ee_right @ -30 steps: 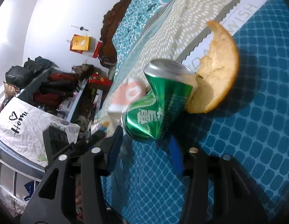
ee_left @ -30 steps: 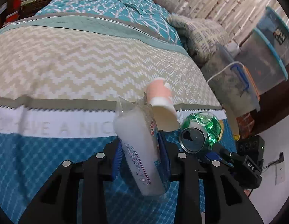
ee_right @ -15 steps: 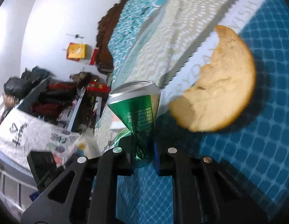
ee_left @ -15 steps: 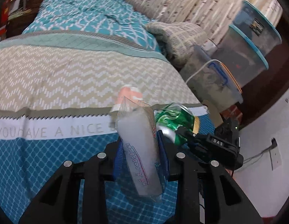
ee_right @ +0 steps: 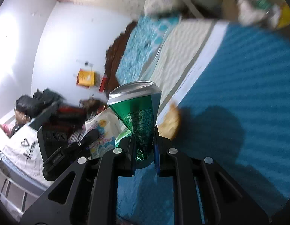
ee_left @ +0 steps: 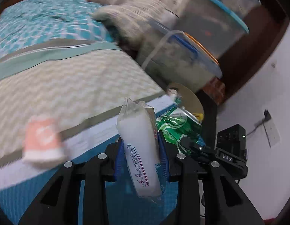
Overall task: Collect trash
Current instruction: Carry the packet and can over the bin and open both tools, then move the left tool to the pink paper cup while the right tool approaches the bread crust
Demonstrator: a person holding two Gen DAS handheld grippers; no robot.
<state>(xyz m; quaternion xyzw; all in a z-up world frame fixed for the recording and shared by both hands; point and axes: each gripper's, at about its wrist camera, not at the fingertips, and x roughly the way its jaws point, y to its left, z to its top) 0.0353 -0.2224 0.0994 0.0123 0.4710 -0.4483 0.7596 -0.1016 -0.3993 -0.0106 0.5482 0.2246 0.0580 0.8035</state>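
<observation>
My left gripper (ee_left: 140, 150) is shut on a white plastic packet (ee_left: 139, 142) that stands upright between its blue pads, above the teal bedspread (ee_left: 88, 150). Just to its right hangs a crushed green can (ee_left: 177, 125), pinched at its waist by my right gripper (ee_right: 144, 146). The right wrist view shows the can (ee_right: 137, 112) top up and clear of the bed. A pink paper cup (ee_left: 41, 140) lies on the bed at the left. A bitten piece of bread (ee_right: 171, 125) lies on the bedspread behind the can.
A round brown bin (ee_right: 231, 5) holding some trash stands past the bed's edge. Clear storage tubs (ee_left: 182, 56) are stacked beside it near a patterned pillow (ee_left: 135, 18). A white wall with a socket (ee_left: 272, 131) is at the right. Cluttered shelves (ee_right: 60, 112) stand across the room.
The right gripper closed on the green can and lifted it off the bed. Both grippers swung toward the bed's edge, leaving the cup and the bread behind.
</observation>
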